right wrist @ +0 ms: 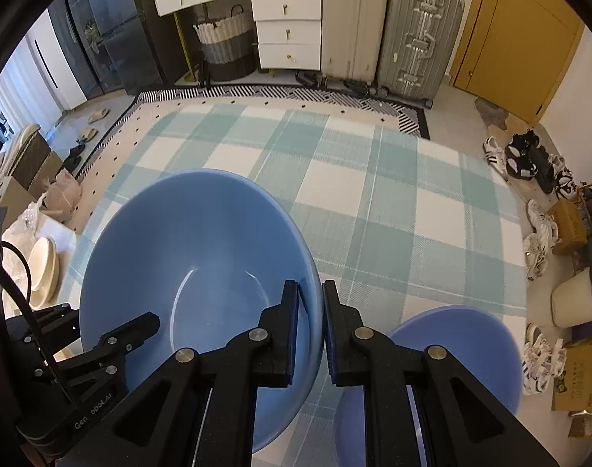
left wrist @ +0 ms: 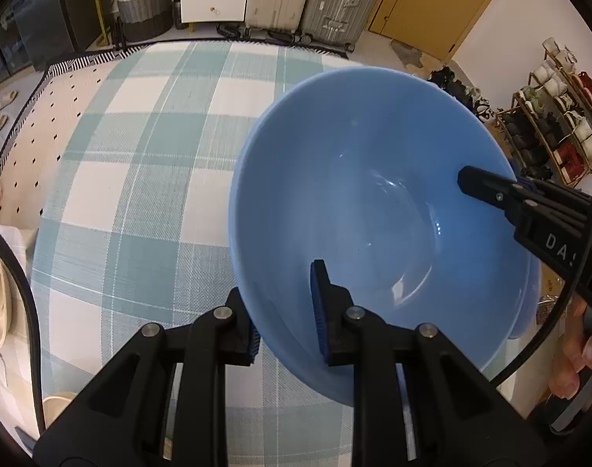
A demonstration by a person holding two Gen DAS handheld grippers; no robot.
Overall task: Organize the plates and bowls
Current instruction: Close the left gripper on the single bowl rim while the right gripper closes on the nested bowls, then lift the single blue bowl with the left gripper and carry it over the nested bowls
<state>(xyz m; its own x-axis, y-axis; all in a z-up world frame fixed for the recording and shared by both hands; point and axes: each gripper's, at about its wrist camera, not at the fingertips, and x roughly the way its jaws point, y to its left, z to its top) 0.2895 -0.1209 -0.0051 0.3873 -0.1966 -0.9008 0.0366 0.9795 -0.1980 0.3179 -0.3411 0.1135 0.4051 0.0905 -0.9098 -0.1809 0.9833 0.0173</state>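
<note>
- We hold one large blue bowl (left wrist: 374, 210) between our two grippers, lifted above a teal-and-white checked cloth (left wrist: 140, 155) spread on the floor.
- Our left gripper (left wrist: 288, 311) is clamped on the bowl's near rim, one pad inside the wall and one outside.
- Our right gripper (right wrist: 309, 330) is clamped on the opposite rim in the same way, jaws nearly closed on the thin wall.
- The bowl hangs tilted, so its weight pulls on two narrow rim grips; we judge that the smooth glazed wall could slide out of either pad.
- If our two hands drift apart or twist unevenly, the rim could be levered free on one side and the bowl would swing from the other.
- A second blue bowl (right wrist: 451, 350) sits on the cloth just beside and below the right gripper; a dropped or low-carried bowl could strike it and chip both.
- Cream dishes (right wrist: 43, 268) wait at the cloth's left edge, another thing to clear.
</note>
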